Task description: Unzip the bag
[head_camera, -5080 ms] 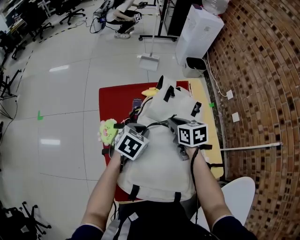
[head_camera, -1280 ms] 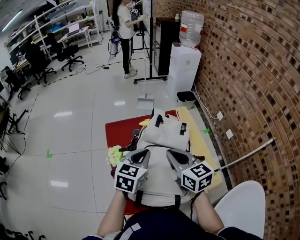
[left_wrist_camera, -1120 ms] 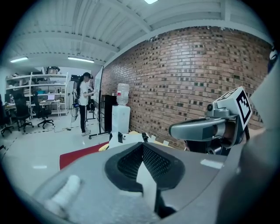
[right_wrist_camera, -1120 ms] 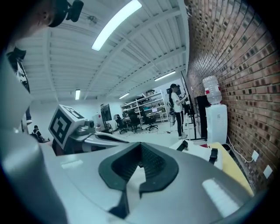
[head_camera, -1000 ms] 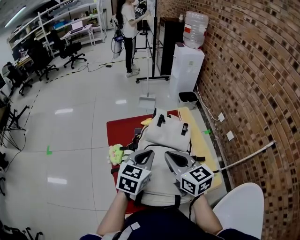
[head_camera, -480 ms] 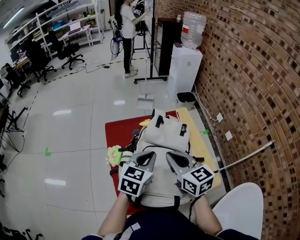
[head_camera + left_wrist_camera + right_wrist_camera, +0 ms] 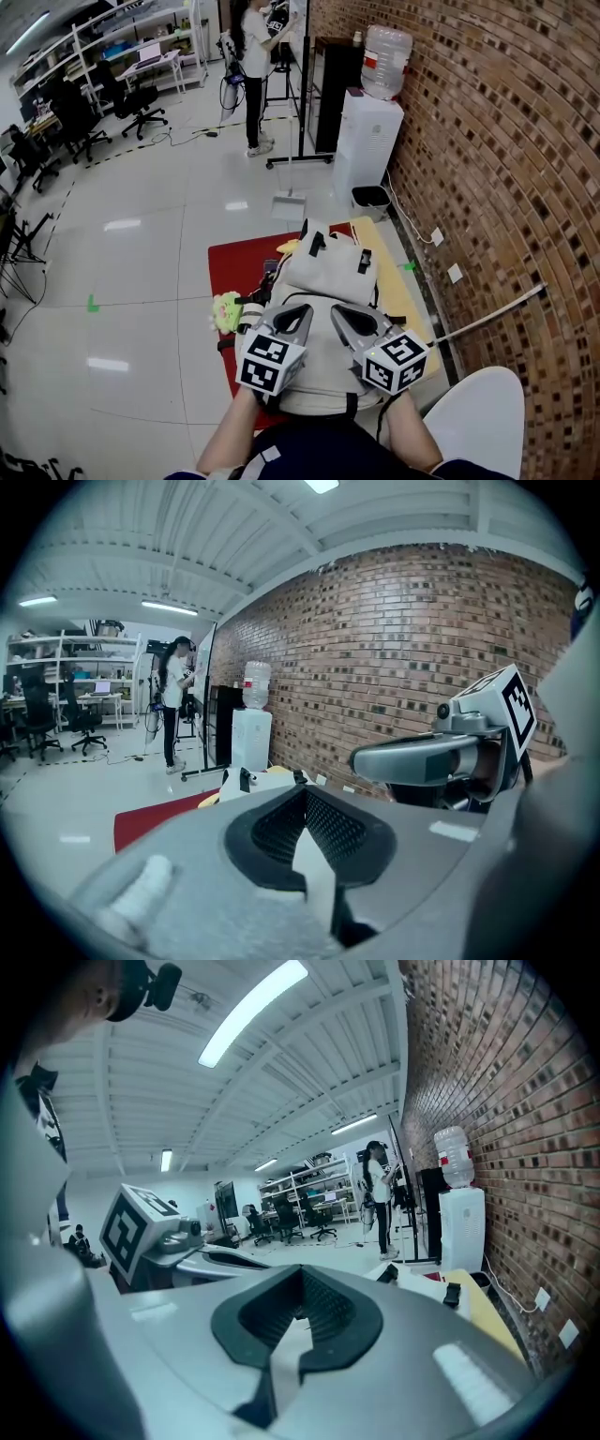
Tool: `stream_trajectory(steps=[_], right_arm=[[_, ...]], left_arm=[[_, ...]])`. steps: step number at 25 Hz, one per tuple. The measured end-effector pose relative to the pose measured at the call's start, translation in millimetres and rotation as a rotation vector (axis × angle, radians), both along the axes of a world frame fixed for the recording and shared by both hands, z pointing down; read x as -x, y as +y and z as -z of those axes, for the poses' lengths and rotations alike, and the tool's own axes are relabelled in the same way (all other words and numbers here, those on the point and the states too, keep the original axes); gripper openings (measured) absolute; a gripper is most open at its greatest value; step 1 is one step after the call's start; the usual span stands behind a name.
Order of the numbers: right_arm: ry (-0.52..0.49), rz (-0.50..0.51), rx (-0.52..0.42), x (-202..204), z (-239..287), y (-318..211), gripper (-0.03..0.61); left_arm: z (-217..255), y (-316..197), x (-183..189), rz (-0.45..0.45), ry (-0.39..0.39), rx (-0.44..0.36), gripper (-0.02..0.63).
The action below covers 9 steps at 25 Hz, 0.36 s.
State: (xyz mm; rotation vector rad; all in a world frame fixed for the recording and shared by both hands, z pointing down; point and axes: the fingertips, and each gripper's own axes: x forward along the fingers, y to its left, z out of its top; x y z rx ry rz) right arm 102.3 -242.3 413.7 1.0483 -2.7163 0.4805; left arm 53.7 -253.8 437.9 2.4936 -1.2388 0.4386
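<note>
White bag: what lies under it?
A red mat and a yellowish surface show around the white bag; whatever lies directly beneath is covered.

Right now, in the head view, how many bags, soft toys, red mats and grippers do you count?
Bag: 1
Soft toy: 1
Red mat: 1
Grippers: 2, left gripper, right gripper
Total: 5
</note>
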Motion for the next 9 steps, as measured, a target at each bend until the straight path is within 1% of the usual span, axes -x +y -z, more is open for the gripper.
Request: stream_trajectory(steps=[9], right_arm=[[0.005, 0.002, 0.001, -1.2, -3.3, 0.7, 0.006]], left_arm=[[-6.6, 4.1, -2.6, -0.014, 0.006, 0.01, 0.003]])
